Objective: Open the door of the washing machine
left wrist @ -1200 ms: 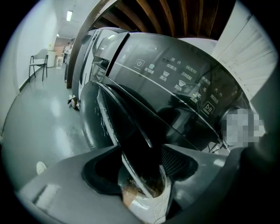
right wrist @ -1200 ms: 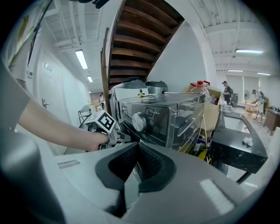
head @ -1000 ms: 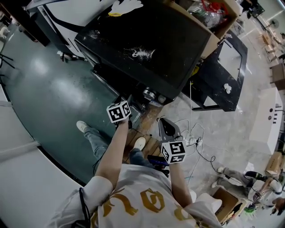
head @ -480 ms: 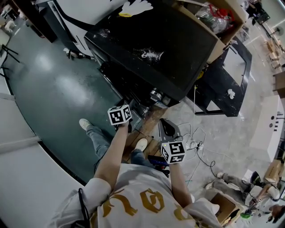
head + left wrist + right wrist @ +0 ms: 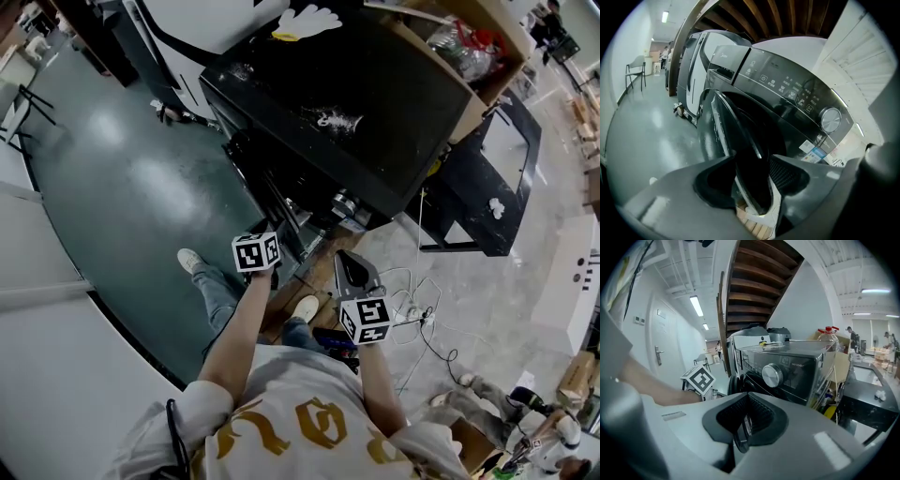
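Note:
The black washing machine (image 5: 356, 103) stands in front of me, with its round door (image 5: 740, 140) swung partly out from the front. My left gripper (image 5: 751, 187) is shut on the door's edge, which runs between its two pads. In the head view only that gripper's marker cube (image 5: 255, 251) shows, at the machine's front. My right gripper (image 5: 353, 270) hangs free a little to the right and below the front, jaws together and holding nothing. Its own view looks at the silver knob (image 5: 772, 375) on the control panel.
A cardboard box of bottles (image 5: 469, 47) sits right of the machine, with a black table (image 5: 487, 178) beyond it. Cables (image 5: 412, 300) lie on the floor by a wooden pallet (image 5: 314, 267). A white appliance (image 5: 701, 61) and a chair (image 5: 635, 75) stand further left. Another person (image 5: 487, 394) is at the lower right.
The head view has shifted, so the machine sits further right in the frame. Relative to the machine, my left gripper has drawn away from its front with the door edge. The right gripper has barely moved.

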`<state>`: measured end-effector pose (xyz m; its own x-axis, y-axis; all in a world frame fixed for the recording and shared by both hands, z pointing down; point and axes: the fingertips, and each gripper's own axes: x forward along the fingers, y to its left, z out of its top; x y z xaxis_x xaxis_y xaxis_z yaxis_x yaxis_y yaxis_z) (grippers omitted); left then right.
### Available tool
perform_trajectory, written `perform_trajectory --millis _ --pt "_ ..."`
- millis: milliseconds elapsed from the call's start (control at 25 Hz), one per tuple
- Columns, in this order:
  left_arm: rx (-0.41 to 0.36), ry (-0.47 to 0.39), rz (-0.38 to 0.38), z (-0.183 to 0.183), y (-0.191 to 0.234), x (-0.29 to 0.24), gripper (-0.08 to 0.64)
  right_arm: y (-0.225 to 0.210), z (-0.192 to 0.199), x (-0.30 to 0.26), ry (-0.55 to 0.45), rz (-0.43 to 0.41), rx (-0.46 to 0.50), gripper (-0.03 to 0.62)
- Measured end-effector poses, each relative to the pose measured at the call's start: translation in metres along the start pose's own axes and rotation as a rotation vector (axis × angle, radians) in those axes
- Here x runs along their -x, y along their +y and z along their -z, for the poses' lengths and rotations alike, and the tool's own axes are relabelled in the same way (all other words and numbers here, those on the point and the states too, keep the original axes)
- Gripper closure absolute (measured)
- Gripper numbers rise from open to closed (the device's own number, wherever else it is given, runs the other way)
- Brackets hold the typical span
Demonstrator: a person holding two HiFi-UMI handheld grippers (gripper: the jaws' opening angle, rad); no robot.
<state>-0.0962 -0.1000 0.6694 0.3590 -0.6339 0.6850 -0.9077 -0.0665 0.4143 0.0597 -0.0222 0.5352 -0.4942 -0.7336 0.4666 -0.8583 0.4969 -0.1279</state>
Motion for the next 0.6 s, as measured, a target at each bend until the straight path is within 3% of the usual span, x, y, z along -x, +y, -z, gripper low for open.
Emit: perform_trajectory --millis 600 --pt "0.007 0.002 -0.042 0.020 0.040 0.043 0.388 0.034 -0.004 -0.009 -0.017 -0.055 0.010 0.571"
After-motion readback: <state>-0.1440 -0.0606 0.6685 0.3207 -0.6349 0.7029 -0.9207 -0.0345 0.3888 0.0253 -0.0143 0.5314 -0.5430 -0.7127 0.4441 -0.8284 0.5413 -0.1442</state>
